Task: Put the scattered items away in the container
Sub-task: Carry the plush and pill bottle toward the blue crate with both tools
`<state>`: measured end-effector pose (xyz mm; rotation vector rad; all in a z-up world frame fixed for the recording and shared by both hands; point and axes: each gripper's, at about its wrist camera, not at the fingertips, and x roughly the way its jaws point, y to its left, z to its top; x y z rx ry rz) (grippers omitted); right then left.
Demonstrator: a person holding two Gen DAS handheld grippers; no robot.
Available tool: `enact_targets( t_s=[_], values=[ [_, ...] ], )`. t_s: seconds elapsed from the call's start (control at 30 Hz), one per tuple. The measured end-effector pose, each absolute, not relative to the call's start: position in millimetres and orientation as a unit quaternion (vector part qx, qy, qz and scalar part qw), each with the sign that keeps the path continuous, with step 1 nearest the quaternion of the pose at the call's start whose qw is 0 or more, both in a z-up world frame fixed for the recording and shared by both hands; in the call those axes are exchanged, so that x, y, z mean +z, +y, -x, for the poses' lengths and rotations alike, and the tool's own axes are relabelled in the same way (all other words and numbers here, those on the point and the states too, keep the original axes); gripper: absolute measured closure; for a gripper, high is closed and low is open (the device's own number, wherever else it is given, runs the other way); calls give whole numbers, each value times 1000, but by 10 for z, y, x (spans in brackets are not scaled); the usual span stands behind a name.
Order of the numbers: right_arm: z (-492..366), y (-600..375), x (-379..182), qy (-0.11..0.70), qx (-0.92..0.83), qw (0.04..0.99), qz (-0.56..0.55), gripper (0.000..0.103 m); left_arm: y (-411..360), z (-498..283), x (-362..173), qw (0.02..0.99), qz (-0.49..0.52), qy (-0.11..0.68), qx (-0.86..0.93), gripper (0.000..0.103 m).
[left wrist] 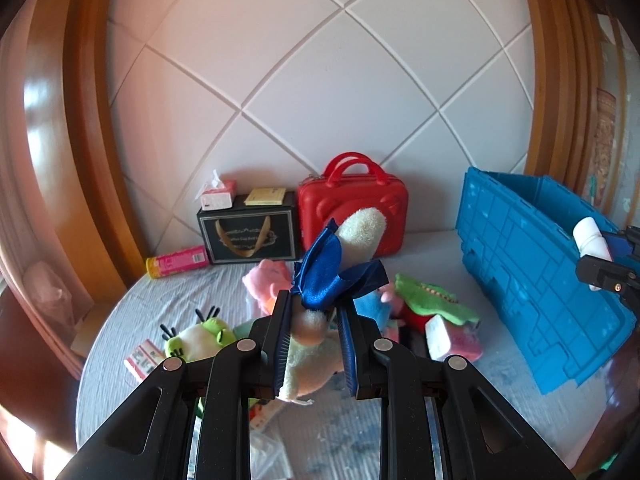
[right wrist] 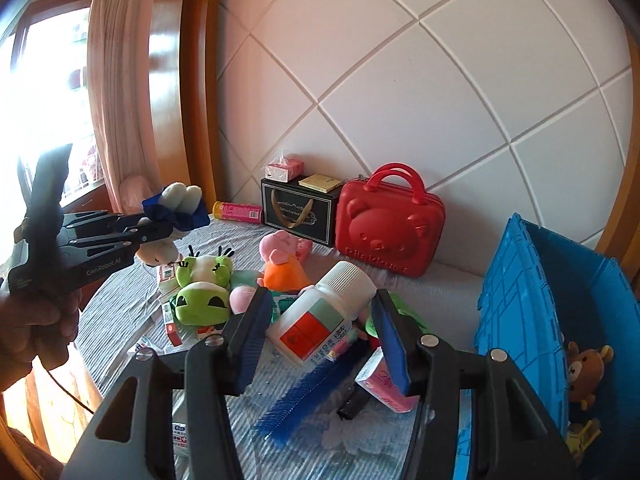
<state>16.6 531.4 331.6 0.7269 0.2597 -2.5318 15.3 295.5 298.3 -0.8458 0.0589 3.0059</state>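
Both loads are lifted above the bed; each should be carried over the blue crate, at three o'clock, before being let go. The left gripper pinches a cream plush toy with a blue ribbon between its narrowed fingers. The right gripper clamps a white bottle crosswise, cap toward one o'clock.

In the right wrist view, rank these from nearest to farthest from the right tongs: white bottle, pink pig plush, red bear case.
1. White bottle: clamped between the right tongs.
2. Pink pig plush: on the bed just beyond, slightly left.
3. Red bear case: farthest, standing against the headboard, slightly right.
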Motion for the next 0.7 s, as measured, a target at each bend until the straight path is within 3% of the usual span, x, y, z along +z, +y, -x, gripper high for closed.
enact_targets(
  t_s=[0.7],
  values=[
    [-183,6957,3528,64,-952,164,-251,52,4635,344,3279,93,245,53,964,81]
  ],
)
